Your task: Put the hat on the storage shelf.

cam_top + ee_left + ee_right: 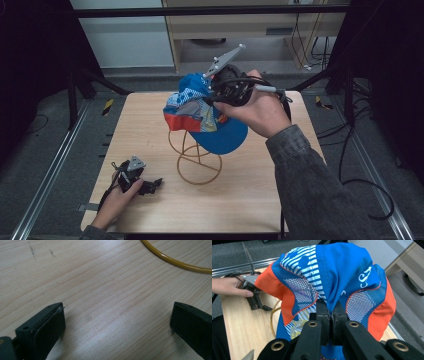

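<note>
At table, near-left edge: left gripper is lying on the wooden table, jaws standing wide apart.
Centre: yellow wire stand is standing upright.
Above stand: blue-and-orange cap is hanging, right gripper pinching its fabric tight.

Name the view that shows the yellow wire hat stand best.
The high view: the wire stand shows whole, base ring and loops under the cap. The left gripper view shows an arc of its base; the right gripper view a sliver beside the cap.
</note>
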A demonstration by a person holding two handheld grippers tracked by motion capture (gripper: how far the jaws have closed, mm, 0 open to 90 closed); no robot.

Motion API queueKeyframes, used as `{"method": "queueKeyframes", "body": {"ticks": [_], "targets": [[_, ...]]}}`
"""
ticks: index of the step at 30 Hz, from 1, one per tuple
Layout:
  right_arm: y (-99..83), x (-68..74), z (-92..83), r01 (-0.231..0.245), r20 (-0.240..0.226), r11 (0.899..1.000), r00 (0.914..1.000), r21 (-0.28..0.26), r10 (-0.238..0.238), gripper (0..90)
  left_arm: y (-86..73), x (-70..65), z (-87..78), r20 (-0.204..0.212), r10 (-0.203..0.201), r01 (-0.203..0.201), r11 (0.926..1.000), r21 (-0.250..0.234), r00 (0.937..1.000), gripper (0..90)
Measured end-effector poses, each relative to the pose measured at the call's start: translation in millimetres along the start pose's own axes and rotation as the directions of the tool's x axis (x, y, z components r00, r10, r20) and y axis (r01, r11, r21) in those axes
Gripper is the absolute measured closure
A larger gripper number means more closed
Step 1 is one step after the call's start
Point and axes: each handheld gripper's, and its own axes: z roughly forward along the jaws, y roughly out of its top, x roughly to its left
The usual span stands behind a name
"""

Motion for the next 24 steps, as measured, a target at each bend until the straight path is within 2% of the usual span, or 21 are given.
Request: {"method": "queueKeyframes", "body": {"ticks": [10, 24], "targets": [[9.2, 5.5, 18.1, 0.008, -0.026, 1.0, 0.9996, 0.007, -0.008, 87.4, -0.1, -0.3, -0.1, 0.0, 0.002, -0.002, 1.0, 0.0, 1.0, 0.0], [14.4, 6.1, 40.3, 0.003, -0.052, 1.0, 0.9987, 0.008, -0.003, 87.4, -0.1, -0.3, 0.0, -0.001, 0.002, -0.002, 1.0, 0.0, 1.0, 0.0]]}}
